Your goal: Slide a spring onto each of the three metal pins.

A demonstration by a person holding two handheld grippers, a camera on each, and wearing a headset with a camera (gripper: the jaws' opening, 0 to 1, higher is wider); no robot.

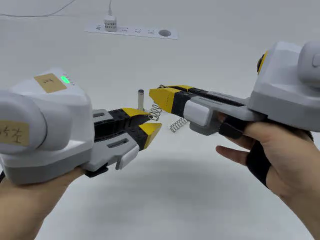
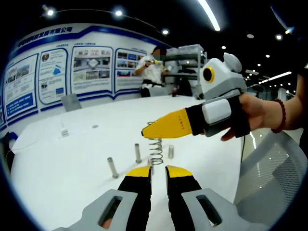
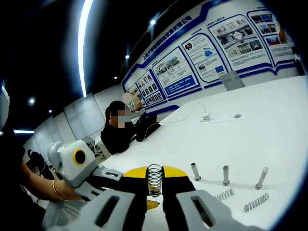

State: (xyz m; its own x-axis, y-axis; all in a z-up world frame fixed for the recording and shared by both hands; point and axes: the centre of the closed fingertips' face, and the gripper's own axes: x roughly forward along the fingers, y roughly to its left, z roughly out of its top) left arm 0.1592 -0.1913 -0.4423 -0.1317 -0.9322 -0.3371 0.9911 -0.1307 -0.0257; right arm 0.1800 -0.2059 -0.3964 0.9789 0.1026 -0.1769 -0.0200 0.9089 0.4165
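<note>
- The left gripper (image 1: 145, 124) hung released, jaws slightly parted, holding nothing.
- Three pins (image 3: 225, 175) stood upright on the bench (image 3: 269, 139).
- The right gripper (image 3: 154, 186) clenched one spring (image 2: 155, 150), its long axis upright like the pins.
- Two loose springs (image 3: 255, 202) lay flat beside the pins.

Three upright pins (image 3: 225, 175) stood spaced apart in a row, two loose springs (image 3: 224, 194) lying near them. The left gripper (image 1: 151, 121) sat close under the right gripper (image 1: 154, 94) and its pinched spring (image 3: 154, 179), crowding that approach. Bare tabletop (image 1: 190, 190) lay open back to the power strip (image 1: 131, 31).
</note>
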